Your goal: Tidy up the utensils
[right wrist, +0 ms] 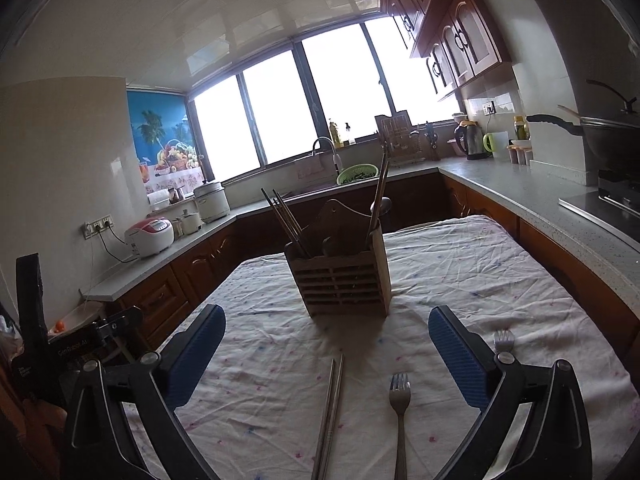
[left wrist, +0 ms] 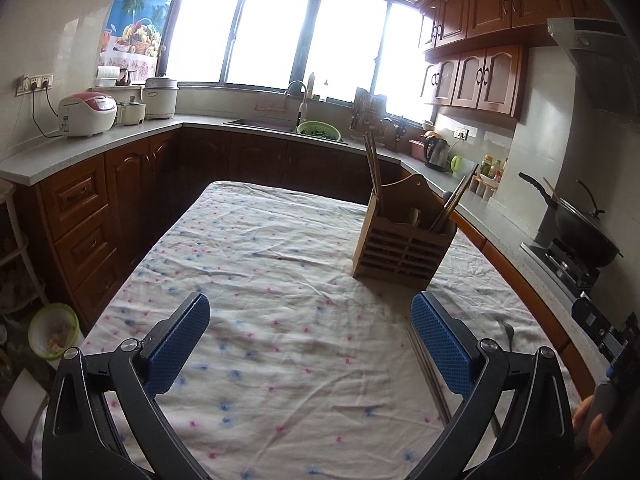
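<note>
— Wooden utensil caddy [right wrist: 342, 276] at centre frame in the right wrist view, upright on the flowered tablecloth [right wrist: 480, 272]. Already loaded with wooden chopsticks [right wrist: 286, 220] leaning upper left, more sticks and a ladle-like handle [right wrist: 380, 200] on its right side.

— Partly done, then. Left over?

— Lying loose on the cloth near the bottom edge: metal chopsticks [right wrist: 330, 412] side by side, a fork [right wrist: 400, 412] just right of them, and a second fork head [right wrist: 504, 340] peeking out behind the right finger [right wrist: 460, 356]. Three items to go, by the look of it.

— Right gripper [right wrist: 326, 354]?

— Spread wide, nothing between the pads, hovering above the metal chopsticks and fork.

— Left gripper [left wrist: 310, 344]?

— Also spread and empty, low in its own view, over bare cloth; caddy [left wrist: 404, 236] at right of centre there, well apart from the pads.

— Judgement?

— Roughly half finished; remaining metal pieces thin and flat, likely fiddly to pinch off wrinkled fabric.
</note>
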Tool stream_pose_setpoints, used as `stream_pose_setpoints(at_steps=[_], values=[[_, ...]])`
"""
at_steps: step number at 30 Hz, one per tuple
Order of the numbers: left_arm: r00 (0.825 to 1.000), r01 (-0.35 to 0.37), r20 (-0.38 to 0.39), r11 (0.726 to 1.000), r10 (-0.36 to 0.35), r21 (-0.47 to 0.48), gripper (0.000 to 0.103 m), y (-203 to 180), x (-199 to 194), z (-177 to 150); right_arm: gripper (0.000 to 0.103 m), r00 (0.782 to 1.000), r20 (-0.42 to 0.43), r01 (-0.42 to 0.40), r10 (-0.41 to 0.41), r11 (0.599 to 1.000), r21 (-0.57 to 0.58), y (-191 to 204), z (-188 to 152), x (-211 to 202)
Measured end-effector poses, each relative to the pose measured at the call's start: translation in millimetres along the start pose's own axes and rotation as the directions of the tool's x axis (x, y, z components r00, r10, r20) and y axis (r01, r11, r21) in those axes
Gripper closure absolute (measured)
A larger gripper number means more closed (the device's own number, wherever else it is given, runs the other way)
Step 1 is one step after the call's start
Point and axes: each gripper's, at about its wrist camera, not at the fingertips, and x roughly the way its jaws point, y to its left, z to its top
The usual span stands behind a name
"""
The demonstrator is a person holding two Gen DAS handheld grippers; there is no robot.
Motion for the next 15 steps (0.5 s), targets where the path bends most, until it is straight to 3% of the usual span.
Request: stream_pose_setpoints(at_steps=[8,12,15], values=[[1.0,-0.014,0.012,0.997,0.014,0.07,0.0,-13,-26,-23,0.0,1.0,0.013,0.021,-0.021,0.999,-0.034,-1,-17,-34],[0.997,0.013,0.078,0.992,-0.023,0.128,0.0,-25,-46,-4,0.0,1.0,0.019,-0.007,0.009,0.997,-0.076,5,1,-49],[0.994,0.054,0.081,0.986,-0.067,0.158,0.0,-34,-60,14,0.0,0.998,0.061,0.001,0.008,0.991,-0.134,15,23,-66]])
